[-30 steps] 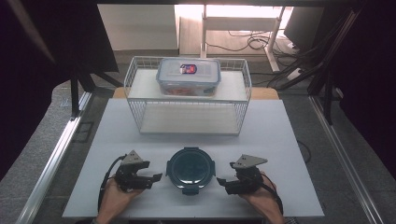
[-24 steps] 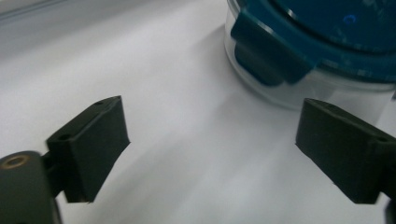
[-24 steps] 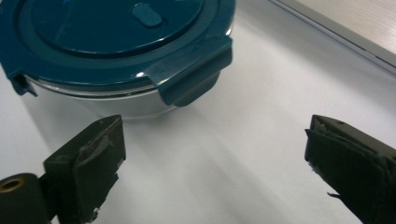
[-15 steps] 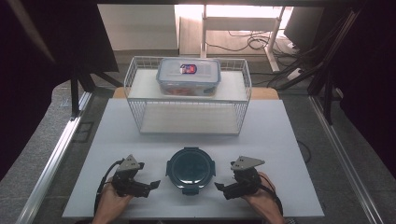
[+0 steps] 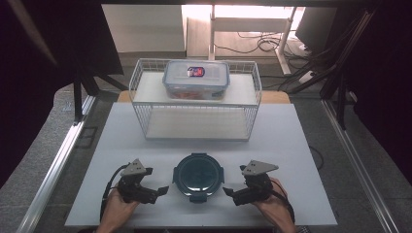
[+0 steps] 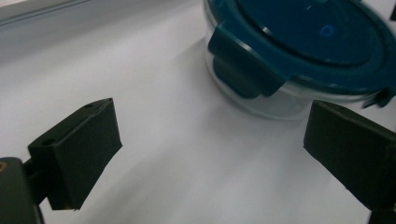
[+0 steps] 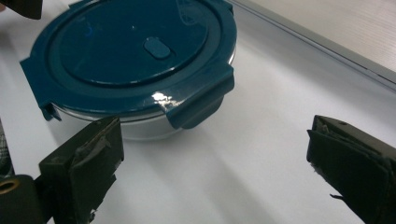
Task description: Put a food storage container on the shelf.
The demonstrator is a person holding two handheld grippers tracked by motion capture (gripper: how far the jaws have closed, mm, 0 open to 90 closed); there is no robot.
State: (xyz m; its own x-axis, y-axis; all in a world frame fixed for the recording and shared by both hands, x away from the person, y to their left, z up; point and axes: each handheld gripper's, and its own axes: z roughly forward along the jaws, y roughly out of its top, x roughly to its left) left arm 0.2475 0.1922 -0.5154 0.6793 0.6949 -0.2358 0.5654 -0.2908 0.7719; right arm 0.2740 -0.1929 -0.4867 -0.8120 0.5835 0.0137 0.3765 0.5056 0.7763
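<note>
A round glass container with a dark teal clip lid (image 5: 197,175) sits on the white table near its front edge. My left gripper (image 5: 159,193) lies just left of it and points at it. Its jaws are open and have just been widening, with bare table between them (image 6: 212,144). The container (image 6: 299,42) stands ahead of them, apart from the pads. My right gripper (image 5: 231,195) mirrors this on the container's right. It is open and has just been widening too, with nothing between its jaws (image 7: 215,154). The lid (image 7: 130,51) lies just beyond them.
A white wire rack (image 5: 141,104) stands at the back of the table (image 5: 291,145). On its top shelf rests a rectangular clear box with a grey-blue lid (image 5: 196,77). A metal rail (image 5: 58,160) runs along the table's left side.
Both grippers' jaws have spread wider than a second ago. The hands and the round container stay where they were.
</note>
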